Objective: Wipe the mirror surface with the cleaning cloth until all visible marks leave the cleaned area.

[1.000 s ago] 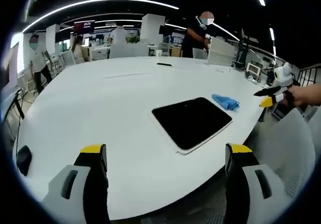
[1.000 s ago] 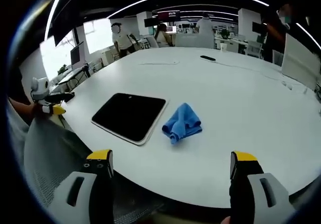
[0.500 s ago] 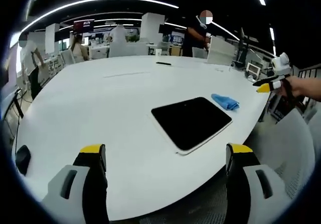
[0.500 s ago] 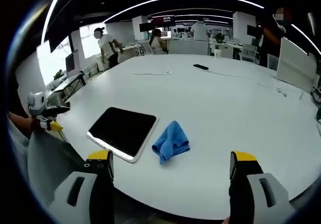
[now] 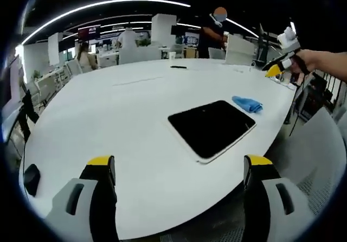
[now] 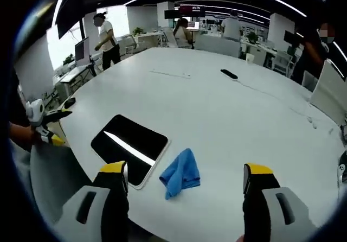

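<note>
A dark rectangular mirror (image 5: 211, 127) with a pale rim lies flat near the edge of the big white table (image 5: 119, 117). A crumpled blue cleaning cloth (image 5: 247, 103) lies just beyond its far corner. My left gripper (image 5: 179, 169) hangs open over the table's near edge, well short of the mirror. In the right gripper view the mirror (image 6: 129, 146) sits lower left and the cloth (image 6: 180, 172) lies beside it, between my open right gripper's (image 6: 184, 178) jaws and below them. The right gripper (image 5: 279, 63) is raised at the far right of the left gripper view; the left gripper (image 6: 47, 123) shows at the left edge.
A black remote (image 6: 229, 74) and a thin cable (image 6: 169, 73) lie far across the table. A dark object (image 5: 31, 179) sits at the table's left edge. A grey mesh chair (image 5: 317, 155) stands by the mirror side. People (image 6: 104, 36) and desks fill the background.
My right gripper has risen and moved over the table; the cloth now sits between its jaws in its view. The left gripper has hardly moved. Mirror and cloth lie where they were.
</note>
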A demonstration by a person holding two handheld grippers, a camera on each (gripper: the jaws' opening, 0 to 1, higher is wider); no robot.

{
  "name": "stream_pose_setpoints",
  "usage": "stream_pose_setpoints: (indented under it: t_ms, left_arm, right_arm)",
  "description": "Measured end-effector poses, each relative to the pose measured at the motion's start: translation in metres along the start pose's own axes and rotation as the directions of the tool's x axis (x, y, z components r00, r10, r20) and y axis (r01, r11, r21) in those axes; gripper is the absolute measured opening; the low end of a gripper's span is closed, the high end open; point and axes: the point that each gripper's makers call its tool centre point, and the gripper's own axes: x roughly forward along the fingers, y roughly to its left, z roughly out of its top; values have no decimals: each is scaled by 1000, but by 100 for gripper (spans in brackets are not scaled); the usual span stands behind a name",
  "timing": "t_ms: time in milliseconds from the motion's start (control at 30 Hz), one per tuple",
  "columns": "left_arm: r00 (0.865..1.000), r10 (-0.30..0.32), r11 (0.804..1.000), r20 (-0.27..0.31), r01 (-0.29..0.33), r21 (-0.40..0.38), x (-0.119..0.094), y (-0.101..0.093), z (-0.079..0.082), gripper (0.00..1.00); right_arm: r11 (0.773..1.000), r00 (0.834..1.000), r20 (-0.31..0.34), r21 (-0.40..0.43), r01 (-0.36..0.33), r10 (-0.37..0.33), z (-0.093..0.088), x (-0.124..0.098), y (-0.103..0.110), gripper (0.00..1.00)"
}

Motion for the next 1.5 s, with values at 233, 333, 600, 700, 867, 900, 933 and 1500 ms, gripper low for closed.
stream_pose_setpoints:
  t_ms: [233, 333, 600, 700, 867, 900, 933, 1500]
  left_arm:
    - [1000, -7, 1000, -9, 7, -6, -1, 1, -3, 97]
    - [1000, -7, 1000, -24, 7, -15, -1, 2, -7, 97]
    - [1000, 3, 999, 4, -3, -39, -2, 3, -1, 96]
    - [1000, 6, 999, -2, -6, -37, 0, 4, -2, 96]
    - [1000, 6, 999, -14, -7, -33, -1, 3, -5, 95]
    - [1000, 6, 999, -14, -7, -32, -1, 4, -5, 95]
    - [1000, 8, 999, -15, -8, -31, -1, 4, -5, 95]
    - [1000, -19, 999, -21, 18, -37, 1, -2, -3, 93]
  right_arm:
    - [999, 995, -93, -24, -23, 21, -16, 40, 3, 71]
    - [998, 989, -137, 22, -57, 60, -35, 56, 6, 57]
    - [996, 985, -154, 49, -74, 80, -49, 82, 10, 30]
    - [996, 981, -178, 60, -67, 76, -53, 89, 9, 21]
    - [996, 976, -201, 62, -69, 80, -50, 100, 14, 12]
    - [997, 975, -212, 55, -61, 72, -51, 103, 14, 10]
    - [997, 974, -218, 52, -59, 69, -52, 105, 14, 8]
    - [989, 951, -307, 144, 19, 26, -60, 113, 11, 0]
